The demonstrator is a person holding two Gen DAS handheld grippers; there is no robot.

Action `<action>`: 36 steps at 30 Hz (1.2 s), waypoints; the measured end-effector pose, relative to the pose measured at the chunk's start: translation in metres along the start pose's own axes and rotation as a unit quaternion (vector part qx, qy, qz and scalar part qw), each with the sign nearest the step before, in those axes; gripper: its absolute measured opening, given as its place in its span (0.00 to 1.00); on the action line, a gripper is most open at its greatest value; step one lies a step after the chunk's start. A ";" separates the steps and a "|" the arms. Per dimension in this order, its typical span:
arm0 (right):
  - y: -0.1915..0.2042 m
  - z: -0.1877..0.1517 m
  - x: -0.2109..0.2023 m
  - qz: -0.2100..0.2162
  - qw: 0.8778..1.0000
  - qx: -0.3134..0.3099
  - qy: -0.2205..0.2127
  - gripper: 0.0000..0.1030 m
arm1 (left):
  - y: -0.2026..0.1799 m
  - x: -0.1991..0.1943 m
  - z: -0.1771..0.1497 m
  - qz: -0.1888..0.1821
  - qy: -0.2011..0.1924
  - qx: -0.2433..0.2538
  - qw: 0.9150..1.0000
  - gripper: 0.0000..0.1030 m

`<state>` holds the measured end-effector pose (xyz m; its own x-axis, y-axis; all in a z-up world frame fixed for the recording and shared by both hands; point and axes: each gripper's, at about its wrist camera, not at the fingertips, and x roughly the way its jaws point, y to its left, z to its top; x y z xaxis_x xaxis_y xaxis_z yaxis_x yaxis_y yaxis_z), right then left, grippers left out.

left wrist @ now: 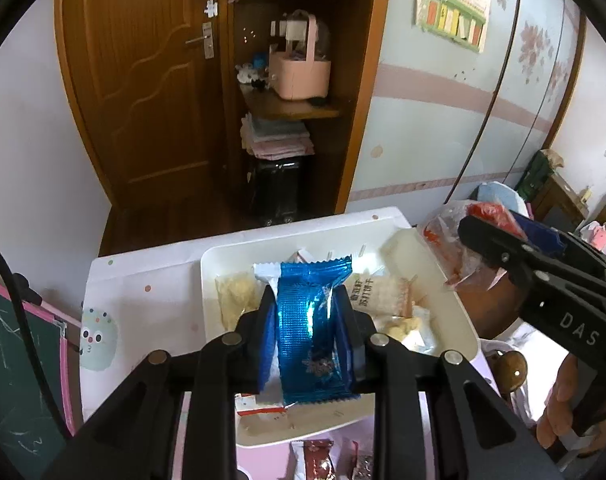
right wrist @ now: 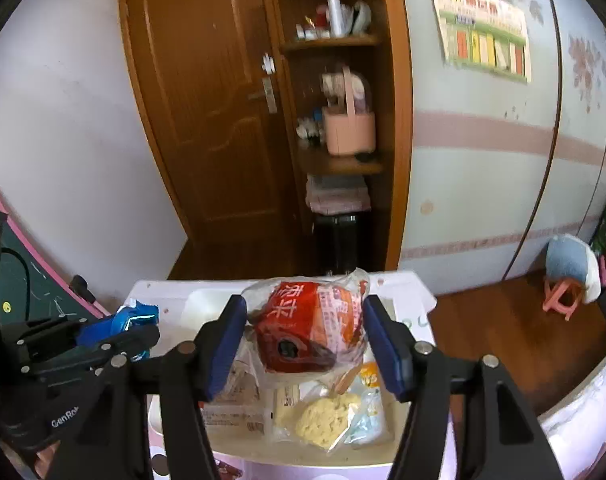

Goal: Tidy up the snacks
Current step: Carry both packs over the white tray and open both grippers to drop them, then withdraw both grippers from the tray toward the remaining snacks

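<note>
Jaws around red snack bag (right wrist: 309,330)

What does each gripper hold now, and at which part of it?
The left gripper clamps the blue foil packet across its middle. The right gripper holds the red snack bag by its two sides, above the white tray.

Tray (left wrist: 459,320) sat on the tabletop (left wrist: 143,280), several snack packets (right wrist: 327,420) lying in it. Left hand-held gripper (left wrist: 309,328) was above the tray's near part, a foil packet (left wrist: 311,320) upright between its fingers. Right hand-held gripper (right wrist: 303,336) was over the tray's right side with a bagged snack (right wrist: 309,328) between its fingers, right of the foil packet. More packets (left wrist: 319,460) lay on the tabletop before the tray. Shelves (left wrist: 295,108) stood behind the tabletop, door (left wrist: 143,80) to their left.
</note>
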<state>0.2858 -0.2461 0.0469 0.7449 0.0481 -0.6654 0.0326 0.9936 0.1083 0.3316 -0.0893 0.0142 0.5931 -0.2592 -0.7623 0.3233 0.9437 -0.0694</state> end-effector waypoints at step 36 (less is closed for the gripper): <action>0.034 -0.052 -0.138 -0.007 0.998 -0.061 -0.023 0.78 | 0.001 -0.155 -0.078 0.024 -0.067 0.004 0.997 0.93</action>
<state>0.1495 -0.2136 0.1036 0.7744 0.0327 -0.6318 -0.0363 0.9993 0.0072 0.1821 -0.0327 0.0817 0.7014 -0.2385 -0.6717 0.2969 0.9545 -0.0289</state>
